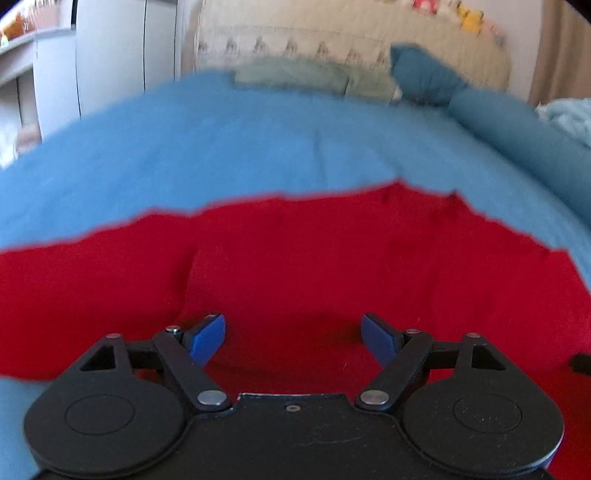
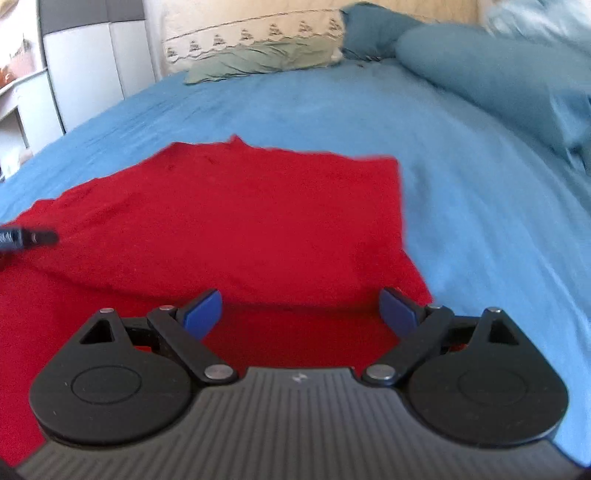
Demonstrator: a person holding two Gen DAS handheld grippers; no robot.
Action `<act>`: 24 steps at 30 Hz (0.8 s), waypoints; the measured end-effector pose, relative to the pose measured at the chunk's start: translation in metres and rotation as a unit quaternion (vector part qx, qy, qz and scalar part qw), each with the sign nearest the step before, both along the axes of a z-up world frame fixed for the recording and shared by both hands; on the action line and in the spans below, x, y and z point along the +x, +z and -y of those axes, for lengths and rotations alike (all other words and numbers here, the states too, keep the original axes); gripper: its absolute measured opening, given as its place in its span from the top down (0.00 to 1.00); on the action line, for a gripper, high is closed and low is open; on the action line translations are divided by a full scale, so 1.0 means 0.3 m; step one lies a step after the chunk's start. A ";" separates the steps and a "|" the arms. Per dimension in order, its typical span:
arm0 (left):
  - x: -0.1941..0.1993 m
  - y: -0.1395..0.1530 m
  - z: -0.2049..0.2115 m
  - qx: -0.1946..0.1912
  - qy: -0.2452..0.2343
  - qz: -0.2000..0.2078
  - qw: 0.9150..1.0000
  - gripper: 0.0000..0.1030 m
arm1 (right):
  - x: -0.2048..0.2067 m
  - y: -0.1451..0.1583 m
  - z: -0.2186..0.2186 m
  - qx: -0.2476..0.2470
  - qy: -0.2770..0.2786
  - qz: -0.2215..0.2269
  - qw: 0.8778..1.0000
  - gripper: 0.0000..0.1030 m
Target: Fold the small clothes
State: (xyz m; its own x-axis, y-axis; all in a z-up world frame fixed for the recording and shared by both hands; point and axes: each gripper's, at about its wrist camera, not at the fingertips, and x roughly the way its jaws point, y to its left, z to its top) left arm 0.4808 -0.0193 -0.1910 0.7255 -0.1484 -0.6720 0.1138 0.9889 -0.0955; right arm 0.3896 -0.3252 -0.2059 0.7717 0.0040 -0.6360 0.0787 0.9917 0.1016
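A red garment [image 1: 295, 266] lies spread flat on the blue bedsheet [image 1: 184, 147]. It also shows in the right wrist view [image 2: 229, 221], with its right edge and far corner visible. My left gripper [image 1: 293, 338] is open just above the garment's near part, empty. My right gripper [image 2: 301, 314] is open just above the garment's near right part, empty. A dark tip of the left gripper [image 2: 33, 238] shows at the left edge of the right wrist view.
A green pillow [image 2: 258, 61] and a patterned cream headboard cover [image 2: 251, 33] lie at the far end of the bed. Teal pillows [image 2: 480, 74] lie at the far right. A white cabinet [image 2: 92, 70] stands left of the bed.
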 end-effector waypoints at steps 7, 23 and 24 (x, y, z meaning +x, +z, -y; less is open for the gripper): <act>-0.089 0.088 -0.032 -0.018 0.005 0.043 0.999 0.06 | -0.025 0.069 0.019 0.022 0.017 0.036 0.999 0.00; -0.135 0.123 -0.113 -0.042 0.035 0.031 0.998 0.06 | 0.090 0.105 0.013 0.019 0.000 0.029 0.999 0.00; -0.169 0.161 -0.139 -0.042 0.045 0.044 0.997 0.06 | 0.069 0.139 0.007 0.022 0.004 0.040 0.999 0.00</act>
State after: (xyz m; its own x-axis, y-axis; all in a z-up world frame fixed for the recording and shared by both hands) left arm 0.4301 0.0225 -0.1428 0.7934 -0.1334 -0.5939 0.0374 0.9845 -0.1713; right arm 0.4103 -0.3272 -0.1641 0.8201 0.0375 -0.5710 0.0605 0.9866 0.1517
